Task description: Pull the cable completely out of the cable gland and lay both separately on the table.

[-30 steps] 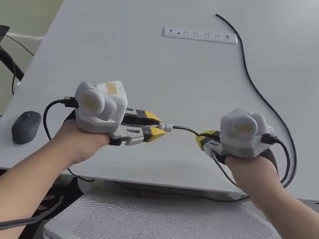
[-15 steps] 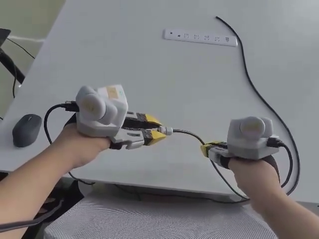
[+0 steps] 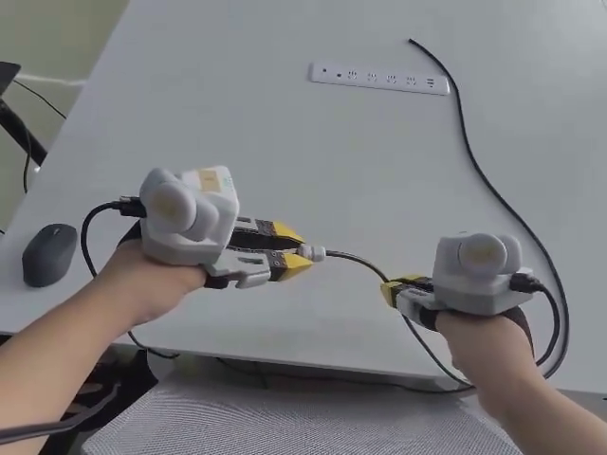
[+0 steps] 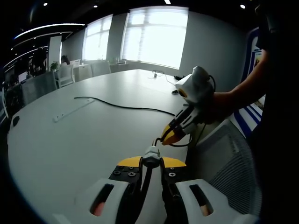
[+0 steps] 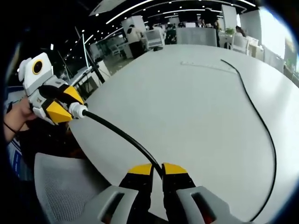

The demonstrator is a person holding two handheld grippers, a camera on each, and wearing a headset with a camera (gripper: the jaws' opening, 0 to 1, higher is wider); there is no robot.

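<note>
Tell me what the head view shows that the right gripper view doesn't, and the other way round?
Head view: a mouse at the table's edge, and the hand holding the right gripper. Right gripper view: the room behind, with chairs and ceiling lights. Both: the left gripper shut on the gland, the cable running from it into the right gripper's fingers, the power strip and a loose cord on the table.
</note>
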